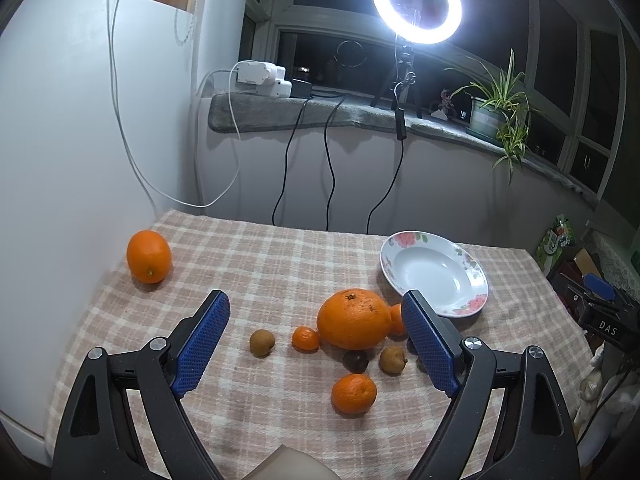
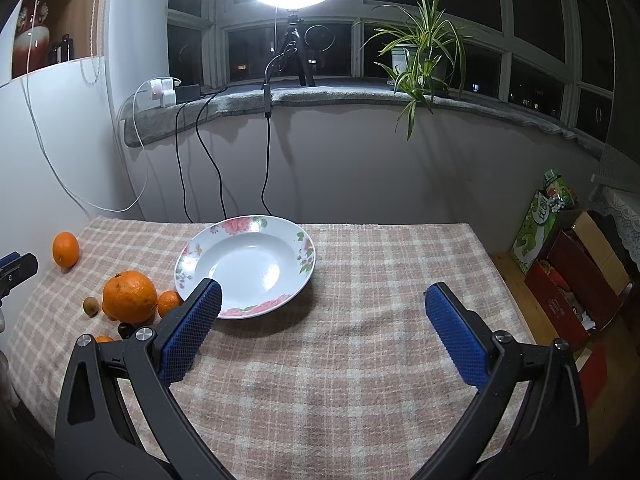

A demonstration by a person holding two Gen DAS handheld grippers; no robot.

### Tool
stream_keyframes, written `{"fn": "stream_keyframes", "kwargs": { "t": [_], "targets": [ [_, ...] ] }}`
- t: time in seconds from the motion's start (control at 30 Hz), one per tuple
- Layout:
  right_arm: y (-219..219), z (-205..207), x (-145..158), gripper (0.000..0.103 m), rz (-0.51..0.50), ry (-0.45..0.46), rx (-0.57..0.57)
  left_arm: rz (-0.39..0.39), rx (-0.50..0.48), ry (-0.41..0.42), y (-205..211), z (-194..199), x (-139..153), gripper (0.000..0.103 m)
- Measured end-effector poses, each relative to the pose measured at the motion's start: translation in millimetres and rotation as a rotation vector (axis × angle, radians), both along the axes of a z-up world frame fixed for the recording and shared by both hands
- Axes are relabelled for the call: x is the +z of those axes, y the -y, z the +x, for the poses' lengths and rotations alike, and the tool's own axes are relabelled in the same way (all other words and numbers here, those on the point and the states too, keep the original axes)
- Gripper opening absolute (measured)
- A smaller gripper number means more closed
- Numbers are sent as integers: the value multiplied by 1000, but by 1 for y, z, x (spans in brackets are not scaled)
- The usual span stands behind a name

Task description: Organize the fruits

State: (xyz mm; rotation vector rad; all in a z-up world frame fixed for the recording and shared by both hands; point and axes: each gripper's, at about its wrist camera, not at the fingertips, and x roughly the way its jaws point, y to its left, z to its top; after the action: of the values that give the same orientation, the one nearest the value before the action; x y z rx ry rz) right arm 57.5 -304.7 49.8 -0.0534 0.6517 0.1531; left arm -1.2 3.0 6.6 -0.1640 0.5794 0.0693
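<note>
A large orange (image 1: pixel 354 319) (image 2: pixel 129 296) lies on the checked cloth with small fruits around it: mandarins (image 1: pixel 353 393) (image 1: pixel 305 338), brown longans (image 1: pixel 262 343) (image 1: pixel 392 359) and a dark fruit (image 1: pixel 355 361). Another orange (image 1: pixel 149 256) (image 2: pixel 65 249) lies apart at the far left. An empty flowered plate (image 1: pixel 436 272) (image 2: pixel 245 264) stands to the right of the cluster. My left gripper (image 1: pixel 316 340) is open above the cluster, holding nothing. My right gripper (image 2: pixel 322 332) is open and empty over bare cloth, right of the plate.
The table (image 2: pixel 360 360) meets a white wall on the left. Cables (image 1: pixel 332 168) hang behind it from the windowsill, where a ring light (image 1: pixel 416 0) and a potted plant (image 2: pixel 420 48) stand. Boxes (image 2: pixel 572 280) sit on the floor to the right.
</note>
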Motion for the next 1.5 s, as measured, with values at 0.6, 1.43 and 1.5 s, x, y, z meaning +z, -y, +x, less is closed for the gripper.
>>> {"fn": "stream_keyframes", "kwargs": {
  "t": [0.6,1.43,1.5],
  "targets": [
    [-1,-2,6,103,-5,8,2,2,3,5,2,0,-1,88],
    [-1,-3,5,103,-4,7,4,6,3,14,4,-4,-3,88],
    [-1,-4,5,103,-5,8,4,6,2,16,5,-4,-4,88]
  ]
}}
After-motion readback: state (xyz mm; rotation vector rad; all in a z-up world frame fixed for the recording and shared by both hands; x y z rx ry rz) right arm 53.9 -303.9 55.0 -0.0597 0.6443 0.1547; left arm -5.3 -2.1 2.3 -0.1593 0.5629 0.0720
